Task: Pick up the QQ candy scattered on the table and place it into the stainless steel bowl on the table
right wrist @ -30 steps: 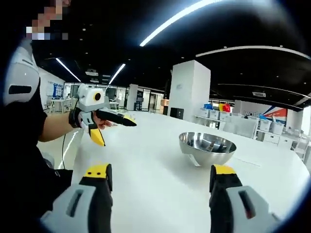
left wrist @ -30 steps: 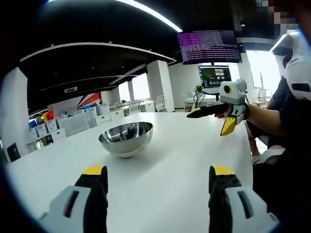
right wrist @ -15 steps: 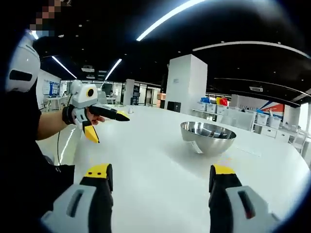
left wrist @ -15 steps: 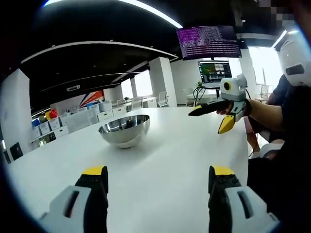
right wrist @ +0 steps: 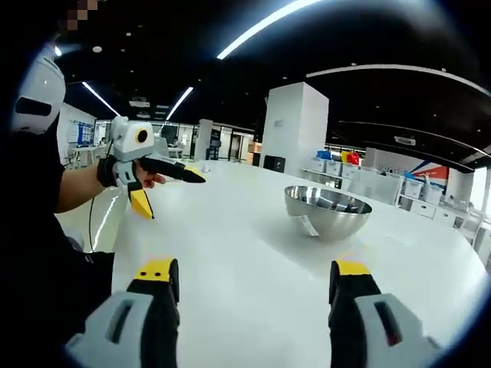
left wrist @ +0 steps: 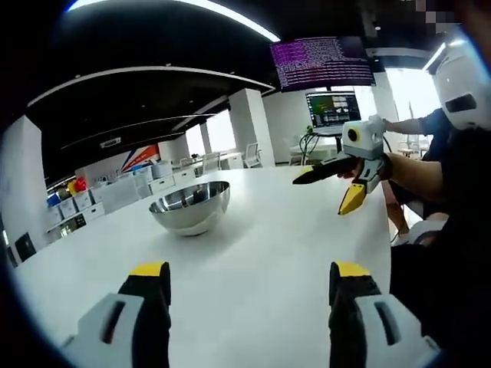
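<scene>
Landmark: stainless steel bowl. It sits upright on the white table, mouth up, interior apparently empty from these low angles. A small white label or tag shows on its outer wall in the right gripper view.

Task thing: no QQ candy can be made out on the tabletop around the bowl in either view. Too small to resolve, or lying outside the field; cannot tell which.

Left gripper: own jaws rise well apart from the bottom of its view, nothing between them, so released. Seen from the right gripper view it hovers above the table, well to the side of the bowl, jaws splayed, one yellow-tipped jaw pointing roughly toward the bowl's side and the other angled down.

Right gripper: likewise spread and empty. From the left gripper view it is held clear above the table edge, on the side away from the bowl, one jaw level, one dropping.

Pose: both hands are raised off the surface, forearm roughly level, tools aimed along the table toward the bowl rather than down at it.

Judgement: both tongs held wide and high reads as a ready stance, leaving the bowl's mouth unobstructed for drops. Picking has not started; the bowl looks unfilled.
</scene>
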Available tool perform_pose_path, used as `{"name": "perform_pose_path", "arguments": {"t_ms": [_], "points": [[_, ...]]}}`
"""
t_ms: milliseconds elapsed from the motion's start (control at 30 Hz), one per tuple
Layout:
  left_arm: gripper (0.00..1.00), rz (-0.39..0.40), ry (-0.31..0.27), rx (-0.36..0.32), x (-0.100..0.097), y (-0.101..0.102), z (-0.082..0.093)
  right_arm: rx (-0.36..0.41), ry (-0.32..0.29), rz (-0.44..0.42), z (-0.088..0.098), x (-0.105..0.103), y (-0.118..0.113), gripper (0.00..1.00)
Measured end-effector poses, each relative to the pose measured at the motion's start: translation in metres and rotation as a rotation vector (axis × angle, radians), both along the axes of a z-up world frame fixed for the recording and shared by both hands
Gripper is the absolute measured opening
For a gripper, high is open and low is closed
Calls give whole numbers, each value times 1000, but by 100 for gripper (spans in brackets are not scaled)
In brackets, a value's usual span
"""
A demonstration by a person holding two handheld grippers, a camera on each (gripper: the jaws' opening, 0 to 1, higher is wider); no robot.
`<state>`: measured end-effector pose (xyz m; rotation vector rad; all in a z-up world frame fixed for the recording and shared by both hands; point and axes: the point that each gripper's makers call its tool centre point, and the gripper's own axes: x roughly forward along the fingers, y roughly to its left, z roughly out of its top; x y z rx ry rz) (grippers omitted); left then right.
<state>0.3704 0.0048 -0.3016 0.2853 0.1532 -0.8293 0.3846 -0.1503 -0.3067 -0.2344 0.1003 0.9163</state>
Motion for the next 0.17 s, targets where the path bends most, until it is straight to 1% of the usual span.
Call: {"name": "perform_pose_path", "arguments": {"t_ms": [167], "points": [[85, -1, -2, 12, -1, -1, -1, 9, -3, -2, 2, 0, -1, 75]]}}
